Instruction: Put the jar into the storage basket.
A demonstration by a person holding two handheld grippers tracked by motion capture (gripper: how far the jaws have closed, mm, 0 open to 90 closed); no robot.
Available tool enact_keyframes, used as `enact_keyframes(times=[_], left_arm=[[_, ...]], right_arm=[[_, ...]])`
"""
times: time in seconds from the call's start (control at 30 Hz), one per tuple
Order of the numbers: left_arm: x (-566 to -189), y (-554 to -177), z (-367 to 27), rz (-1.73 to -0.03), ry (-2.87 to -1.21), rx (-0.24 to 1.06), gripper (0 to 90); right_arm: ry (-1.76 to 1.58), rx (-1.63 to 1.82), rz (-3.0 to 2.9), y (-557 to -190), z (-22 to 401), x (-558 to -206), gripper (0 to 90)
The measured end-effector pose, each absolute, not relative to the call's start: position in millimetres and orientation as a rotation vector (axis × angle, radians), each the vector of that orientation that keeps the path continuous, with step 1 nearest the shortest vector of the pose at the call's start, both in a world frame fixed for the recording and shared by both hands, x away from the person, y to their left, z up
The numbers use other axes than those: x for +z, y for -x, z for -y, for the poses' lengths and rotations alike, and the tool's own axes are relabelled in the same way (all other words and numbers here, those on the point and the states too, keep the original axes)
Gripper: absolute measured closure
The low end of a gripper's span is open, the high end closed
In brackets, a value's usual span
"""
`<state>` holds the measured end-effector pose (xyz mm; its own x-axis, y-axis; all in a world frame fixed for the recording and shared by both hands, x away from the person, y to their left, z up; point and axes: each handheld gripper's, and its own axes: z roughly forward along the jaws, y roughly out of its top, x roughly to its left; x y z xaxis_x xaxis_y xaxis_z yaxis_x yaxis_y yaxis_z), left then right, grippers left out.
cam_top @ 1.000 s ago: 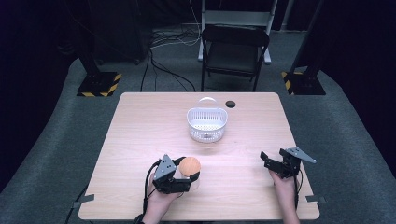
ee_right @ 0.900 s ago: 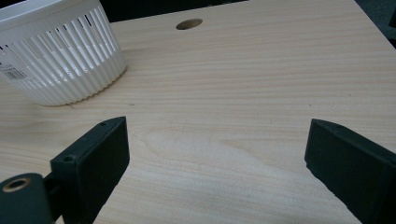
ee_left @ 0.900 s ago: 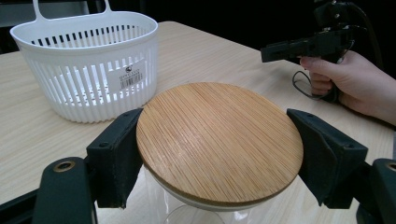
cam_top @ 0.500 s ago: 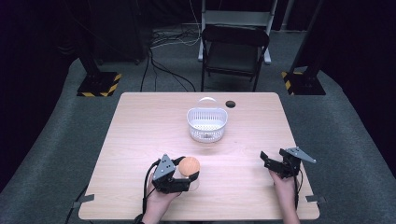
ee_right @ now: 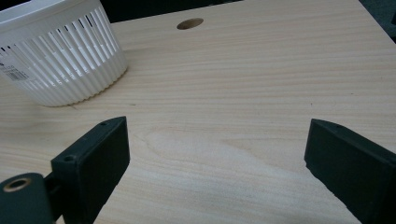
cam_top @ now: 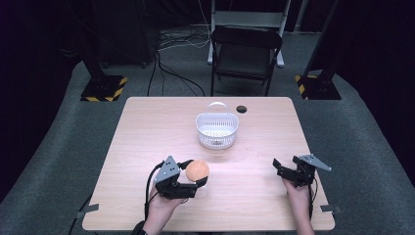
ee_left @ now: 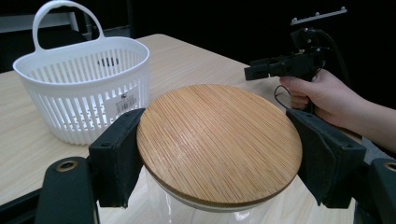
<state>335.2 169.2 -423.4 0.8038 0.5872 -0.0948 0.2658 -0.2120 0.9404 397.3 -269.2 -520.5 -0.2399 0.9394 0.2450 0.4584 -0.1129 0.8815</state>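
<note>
Your left tool point(cam_top: 188, 178) is pinching the bamboo-lidded glass jar point(ee_left: 219, 144) at the table's point(cam_top: 147, 127) near left; the white basket point(cam_top: 217, 129) is sitting farther off, slightly right. Your right tool point(cam_top: 288, 172) is resting spread.

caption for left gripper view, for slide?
Left claw clamps a bamboo-lidded glass jar beside the white basket.
</note>
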Motion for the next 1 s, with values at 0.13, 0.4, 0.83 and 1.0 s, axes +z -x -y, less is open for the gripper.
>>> enact_keyframes(times=[0.13, 0.4, 0.83, 1.0], left_arm=[[-409, -338, -172, -0.642, -1.802, 0.312, 23.7], [-381, -342, -173, -0.612, -1.836, 0.366, 23.8], [-339, -349, -169, -0.555, -1.861, 0.414, 23.8], [-326, -354, -168, -0.548, -1.851, 0.395, 23.8]], right_arm=[[-1.539, 1.328, -1.687, -397, 269, -520, 5.9], [-1.539, 1.332, -1.685, -397, 269, -520, 5.9], [-1.537, 1.335, -1.685, -397, 269, -520, 6.0], [-1.537, 1.335, -1.685, -397, 270, -520, 6.0]])
